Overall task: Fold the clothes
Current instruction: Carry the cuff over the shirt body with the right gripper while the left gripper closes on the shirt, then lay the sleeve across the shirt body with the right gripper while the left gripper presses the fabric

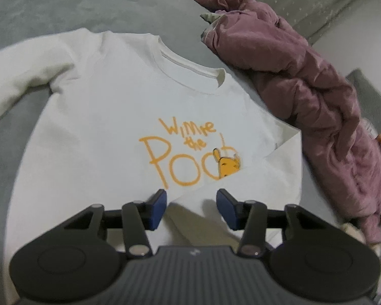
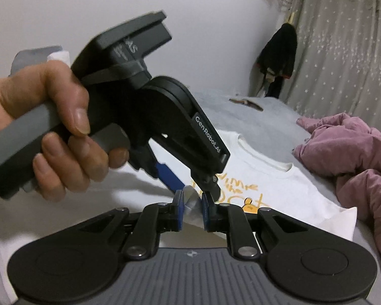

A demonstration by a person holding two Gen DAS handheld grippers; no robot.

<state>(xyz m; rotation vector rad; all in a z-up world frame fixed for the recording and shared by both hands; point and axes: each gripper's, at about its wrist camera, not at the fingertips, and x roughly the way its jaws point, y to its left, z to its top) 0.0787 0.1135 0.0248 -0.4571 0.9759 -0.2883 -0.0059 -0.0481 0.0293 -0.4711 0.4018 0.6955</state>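
White sweatshirt (image 1: 96, 117) (folded sleeve) lies between the left hand-held gripper (image 1: 191, 208) pads.

We see a bedroom with a plain white wall (image 2: 63, 5) filling the upper left of the right wrist view. A pale grey curtain (image 2: 343, 50) with small white star dots hangs down the upper right, and shows again in the upper right corner of the left wrist view. Dark clothing (image 2: 279, 56) hangs in the corner where wall meets curtain, upper centre-right. A bed with a grey-green fuzzy cover (image 1: 50, 12) spans the upper left of the left wrist view; a small dark object (image 2: 246, 102) lies on it at the far edge, too blurred to identify. Light is dim, flat, indoor.
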